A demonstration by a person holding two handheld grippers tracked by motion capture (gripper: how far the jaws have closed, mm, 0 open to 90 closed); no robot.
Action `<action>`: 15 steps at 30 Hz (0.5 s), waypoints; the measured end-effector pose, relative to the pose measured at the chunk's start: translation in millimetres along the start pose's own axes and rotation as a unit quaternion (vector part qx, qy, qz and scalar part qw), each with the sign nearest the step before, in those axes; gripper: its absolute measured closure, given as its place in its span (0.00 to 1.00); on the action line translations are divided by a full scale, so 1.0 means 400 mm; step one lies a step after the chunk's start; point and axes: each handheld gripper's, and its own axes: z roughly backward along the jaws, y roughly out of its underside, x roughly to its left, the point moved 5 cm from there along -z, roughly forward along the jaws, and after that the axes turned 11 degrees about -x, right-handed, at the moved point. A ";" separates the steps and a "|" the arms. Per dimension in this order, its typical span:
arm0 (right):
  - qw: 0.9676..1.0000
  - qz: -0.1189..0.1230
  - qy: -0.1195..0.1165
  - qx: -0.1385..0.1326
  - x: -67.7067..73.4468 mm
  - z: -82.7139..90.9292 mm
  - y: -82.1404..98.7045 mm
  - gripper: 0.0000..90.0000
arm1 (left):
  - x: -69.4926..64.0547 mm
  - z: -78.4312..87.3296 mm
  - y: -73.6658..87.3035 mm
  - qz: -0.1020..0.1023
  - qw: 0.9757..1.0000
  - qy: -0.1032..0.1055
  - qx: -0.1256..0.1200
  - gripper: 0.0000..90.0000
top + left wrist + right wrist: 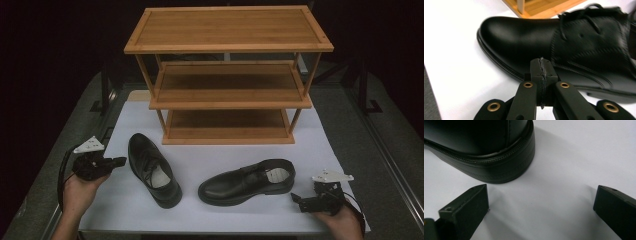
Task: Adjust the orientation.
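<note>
We see the left gripper closed on nothing, just beside the left shoe on the white sheet. Right gripper gapes empty behind the right shoe's heel.

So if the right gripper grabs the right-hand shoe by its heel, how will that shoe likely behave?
The right-hand shoe looks polished, so pads may slip on its glossy upper. Its thick heel seems stiff, probably a firm hold. Gripped there, the long toe would likely sag forward. The right gripper stands open beside it.
</note>
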 end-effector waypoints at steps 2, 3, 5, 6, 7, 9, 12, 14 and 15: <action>1.000 0.000 0.000 -0.001 0.000 0.000 0.000 0.00 | 0.010 -0.010 -0.011 0.005 1.000 0.004 -0.002 1.00; 1.000 0.000 0.000 -0.001 0.000 0.000 0.000 0.00 | 0.015 -0.014 -0.016 0.007 1.000 0.007 -0.001 1.00; 1.000 0.000 0.000 -0.001 0.000 0.000 0.000 0.00 | 0.021 -0.020 -0.022 0.008 1.000 0.002 0.002 1.00; 1.000 0.000 0.000 -0.001 0.000 0.000 0.000 0.00 | 0.031 -0.029 -0.036 0.006 1.000 -0.002 0.007 1.00; 1.000 0.000 0.000 -0.001 0.000 0.000 0.000 0.00 | 0.031 -0.029 -0.036 0.006 1.000 -0.002 0.007 1.00; 1.000 0.000 0.000 -0.001 0.000 0.000 0.000 0.00 | 0.050 -0.040 -0.063 0.007 1.000 -0.012 0.002 1.00; 1.000 -0.001 0.000 -0.001 0.000 0.000 0.000 0.00 | 0.066 -0.048 -0.081 0.008 1.000 -0.022 0.001 1.00; 1.000 0.000 0.000 -0.001 0.000 0.000 0.000 0.00 | 0.085 -0.058 -0.097 0.011 0.999 -0.031 0.000 1.00; 1.000 0.000 0.000 -0.001 0.000 0.000 0.000 0.00 | 0.095 -0.065 -0.104 0.015 0.999 -0.035 -0.002 1.00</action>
